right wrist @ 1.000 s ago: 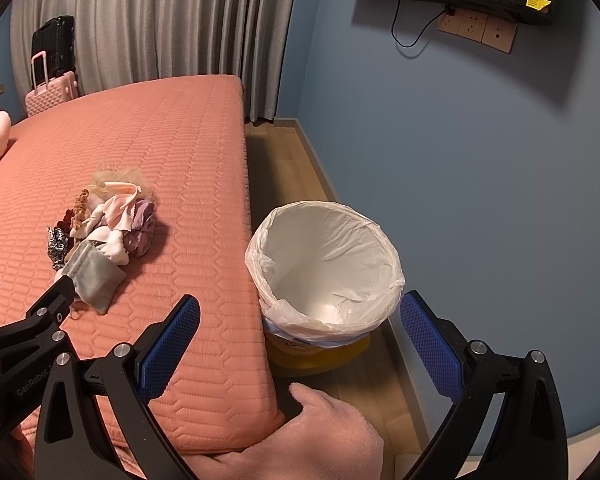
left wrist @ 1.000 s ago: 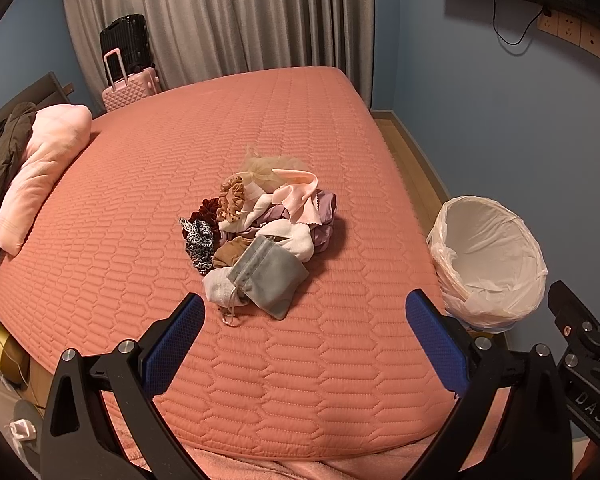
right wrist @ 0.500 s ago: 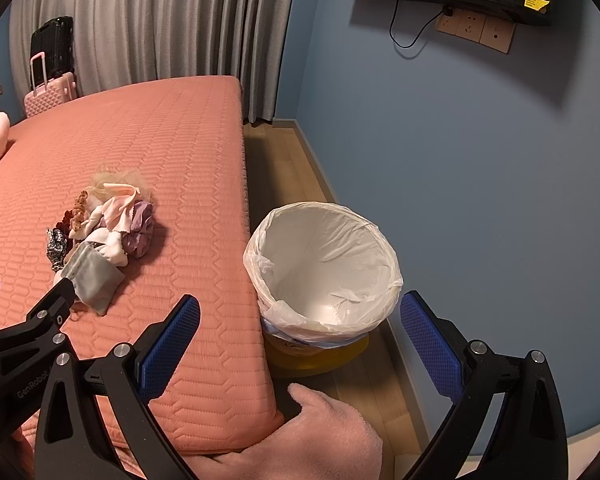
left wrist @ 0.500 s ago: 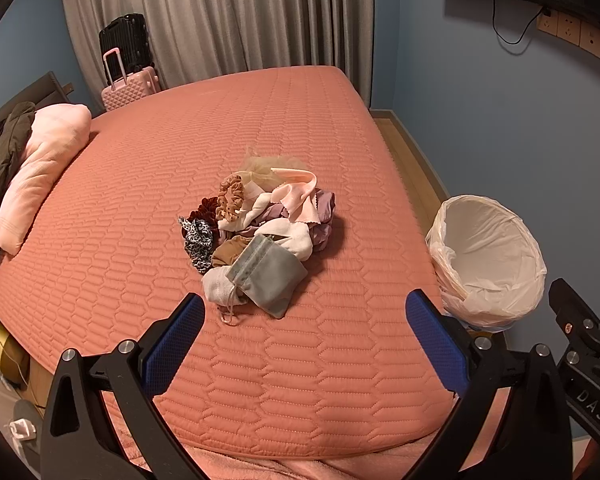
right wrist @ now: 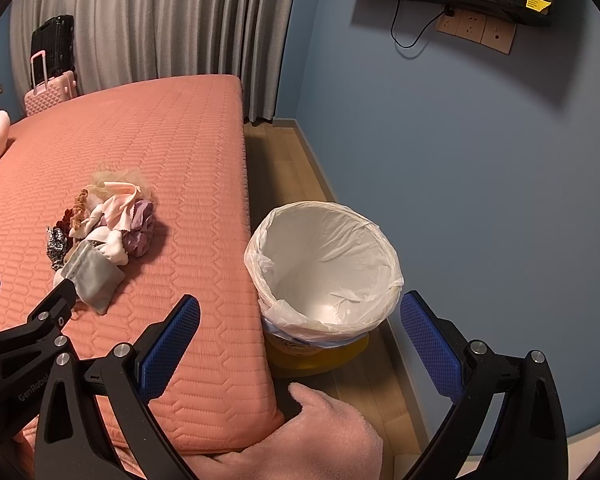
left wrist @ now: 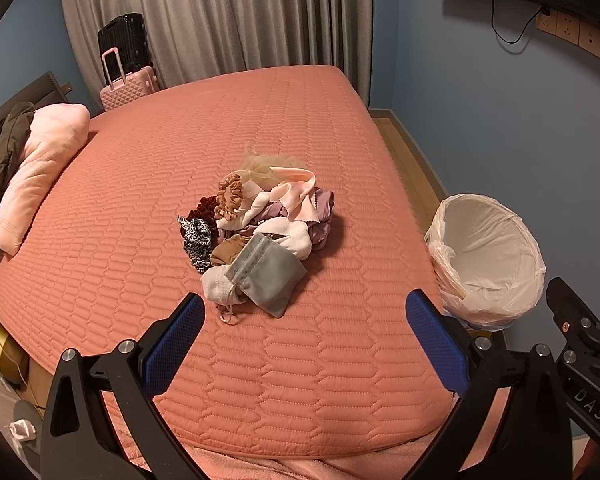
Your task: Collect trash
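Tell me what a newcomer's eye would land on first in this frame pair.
Probably the jumbled heap of scrunchies, fabric scraps and a grey drawstring pouch lying mid-way across the salmon-pink quilted bed. Next, the round bin lined with a white plastic bag, standing on the wooden floor beside the bed's edge with nothing visible inside. Both the left gripper and right gripper are wide open, holding nothing.

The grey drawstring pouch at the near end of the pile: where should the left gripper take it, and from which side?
Grip the grey pouch across its flat lower body, coming down from above on the near side with the open left gripper. It lies on top of the pile, its free corner pointing toward the gripper; the gathered neck sits against other pieces.
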Available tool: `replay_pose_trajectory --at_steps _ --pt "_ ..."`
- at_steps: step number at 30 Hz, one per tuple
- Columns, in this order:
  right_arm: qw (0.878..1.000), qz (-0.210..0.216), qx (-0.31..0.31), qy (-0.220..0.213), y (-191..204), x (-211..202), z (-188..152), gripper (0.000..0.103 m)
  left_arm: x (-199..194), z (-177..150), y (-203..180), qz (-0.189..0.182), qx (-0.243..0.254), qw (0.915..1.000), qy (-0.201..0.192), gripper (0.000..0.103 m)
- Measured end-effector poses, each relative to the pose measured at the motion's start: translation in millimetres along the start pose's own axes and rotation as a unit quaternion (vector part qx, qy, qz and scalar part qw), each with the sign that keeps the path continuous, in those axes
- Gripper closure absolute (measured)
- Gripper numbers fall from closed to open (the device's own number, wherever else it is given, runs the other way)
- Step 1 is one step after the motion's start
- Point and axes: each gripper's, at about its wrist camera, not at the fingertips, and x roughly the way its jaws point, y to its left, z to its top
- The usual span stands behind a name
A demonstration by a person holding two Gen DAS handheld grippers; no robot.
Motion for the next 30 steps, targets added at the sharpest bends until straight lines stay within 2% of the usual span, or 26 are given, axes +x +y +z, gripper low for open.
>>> replay_pose_trajectory --at_steps 16,24,30 --pt "1.000 -0.006 -0.005 -0.001 7.4 -0.7 -2.2 0.006 5.8 -1.6 9.9 -0.021 -0.009 0.9997 0.013 0.007" --pt "1.000 -0.011 -0.004 -0.003 22.4 1.1 -1.0 0.006 15.9 -2.7 21.0 -0.037 -0.019 0.9989 0.023 0.007" --pt "1.000 -0.007 0.006 0.003 34.5 9.7 -1.0 0.006 25.6 -4.0 35.8 -0.034 -0.020 0.9990 0.021 0.007"
